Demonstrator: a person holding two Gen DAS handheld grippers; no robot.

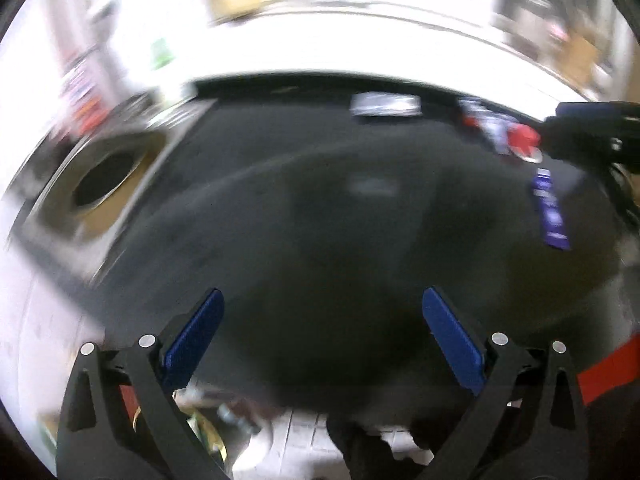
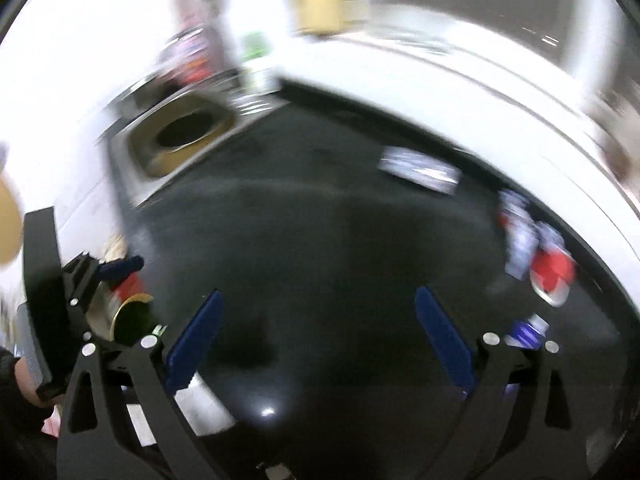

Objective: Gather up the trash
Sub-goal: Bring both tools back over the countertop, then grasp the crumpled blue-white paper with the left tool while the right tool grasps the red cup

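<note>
Both views are blurred. My left gripper (image 1: 322,316) is open and empty above the dark table (image 1: 320,220). My right gripper (image 2: 318,316) is open and empty above the same table (image 2: 320,240); it also shows at the right edge of the left wrist view (image 1: 592,128). A blue wrapper (image 1: 550,210) lies at the right, also seen by the right finger in the right wrist view (image 2: 528,330). A red and white crumpled packet (image 1: 516,136) lies behind it, and also shows in the right wrist view (image 2: 548,268). A white-blue flat packet (image 1: 386,103) lies at the far edge, and shows in the right wrist view (image 2: 420,170).
A bin with a round dark opening (image 1: 106,178) stands at the table's left end, also in the right wrist view (image 2: 184,132). The left gripper appears at the lower left of the right wrist view (image 2: 80,276), near a red-labelled can (image 2: 128,308).
</note>
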